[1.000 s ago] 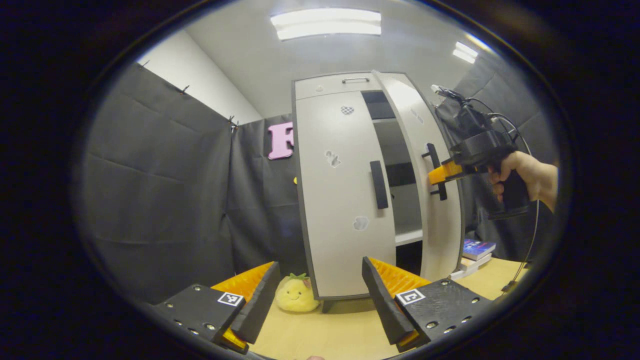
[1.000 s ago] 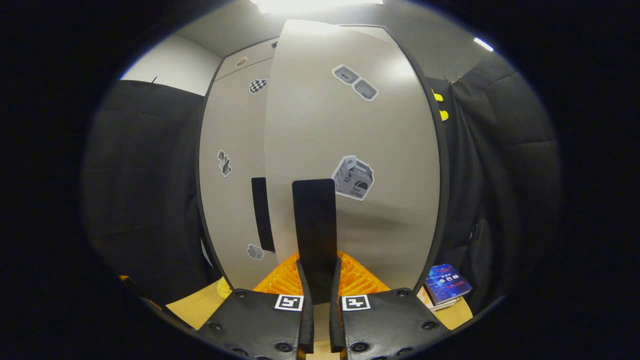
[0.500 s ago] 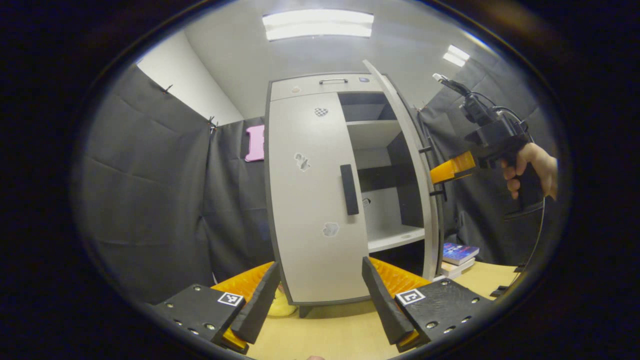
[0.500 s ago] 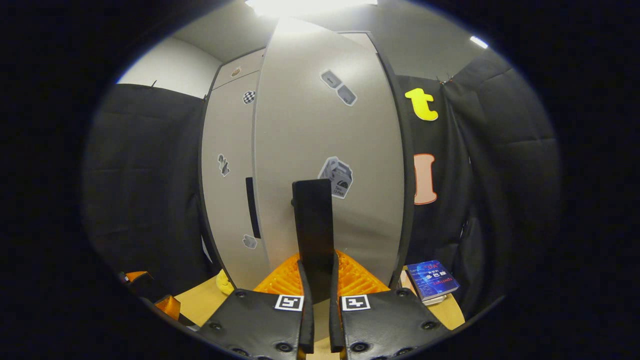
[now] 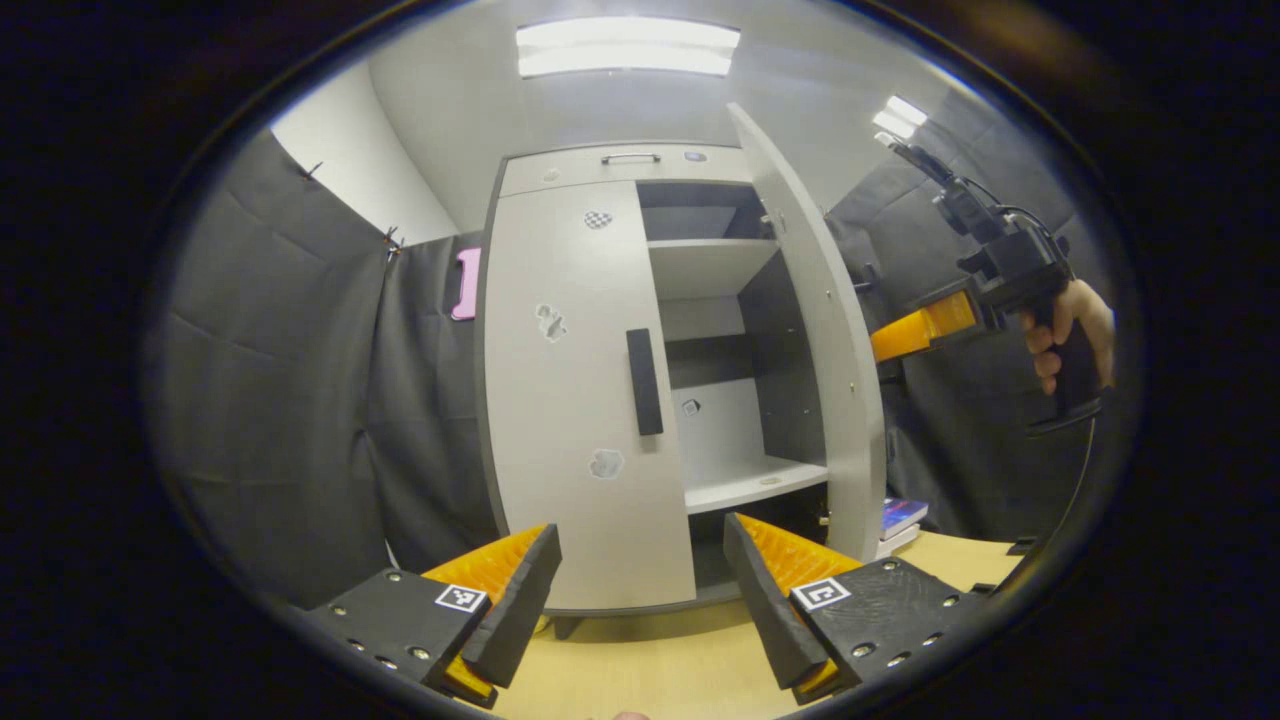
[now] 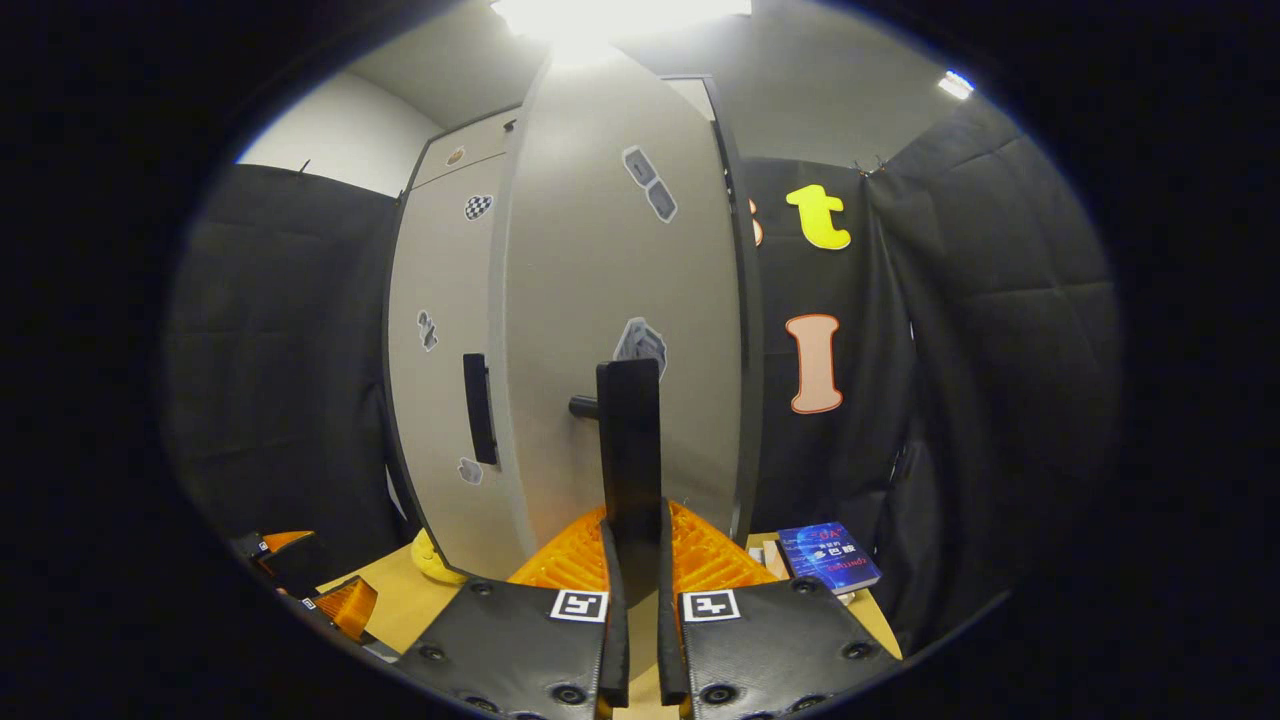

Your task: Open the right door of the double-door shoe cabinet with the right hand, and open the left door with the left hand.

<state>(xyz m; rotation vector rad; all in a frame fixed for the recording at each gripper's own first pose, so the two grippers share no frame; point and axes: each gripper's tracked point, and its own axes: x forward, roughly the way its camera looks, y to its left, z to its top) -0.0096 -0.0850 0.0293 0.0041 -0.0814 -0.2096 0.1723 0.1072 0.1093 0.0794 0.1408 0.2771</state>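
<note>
Grey right door (image 5: 820, 330) swung wide, my right tongs (image 6: 633, 590) clenched on its handle (image 6: 630, 450); left tongs (image 5: 640, 590) spread, should square to left door handle (image 5: 645, 382).

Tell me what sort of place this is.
Most likely a staged recording booth, not a real home. Black cloth walls hang all round, a shoe cabinet stands on a light wooden tabletop rather than on a floor, and strip lights sit overhead. Books lie beside the cabinet.

Both views face the shoe cabinet (image 5: 590, 400); the right view sits nearer.
</note>
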